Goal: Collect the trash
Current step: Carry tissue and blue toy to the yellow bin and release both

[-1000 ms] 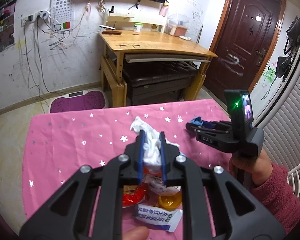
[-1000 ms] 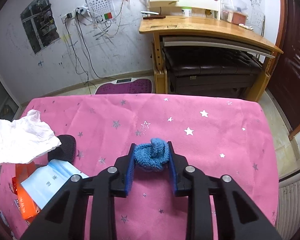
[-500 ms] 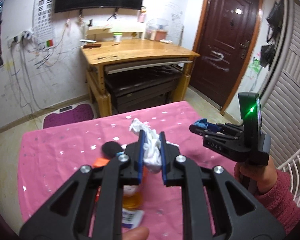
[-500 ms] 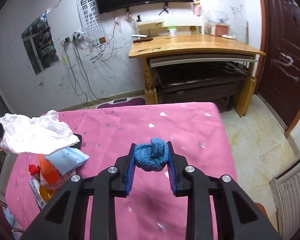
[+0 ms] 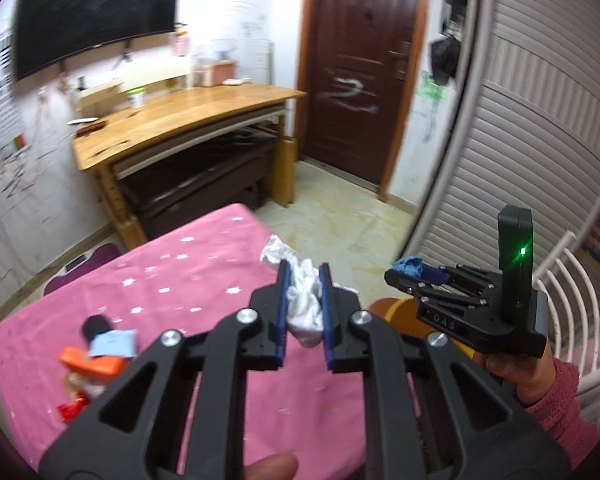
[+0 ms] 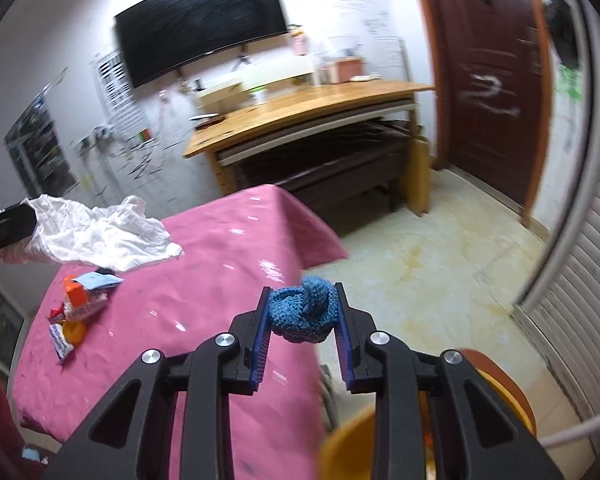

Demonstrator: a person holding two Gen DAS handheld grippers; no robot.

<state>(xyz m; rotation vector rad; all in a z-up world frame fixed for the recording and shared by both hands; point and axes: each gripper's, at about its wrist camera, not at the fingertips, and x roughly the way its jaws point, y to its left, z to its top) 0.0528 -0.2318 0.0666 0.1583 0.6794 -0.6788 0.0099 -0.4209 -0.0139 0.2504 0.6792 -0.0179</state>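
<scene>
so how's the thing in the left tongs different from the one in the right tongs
The left tongs pinch a white crumpled tissue; the right tongs pinch a blue knitted piece. The tissue is thin, wrinkled and spills loosely past the fingers; the knitted piece is thick, ribbed and stays in a compact knot. Both are soft, squeezed between blue pads and held off the pink tablecloth.

A pink starred tablecloth [image 5: 188, 280] carries an orange packet [image 5: 94, 364] among mixed wrappers [image 6: 70, 320].
</scene>
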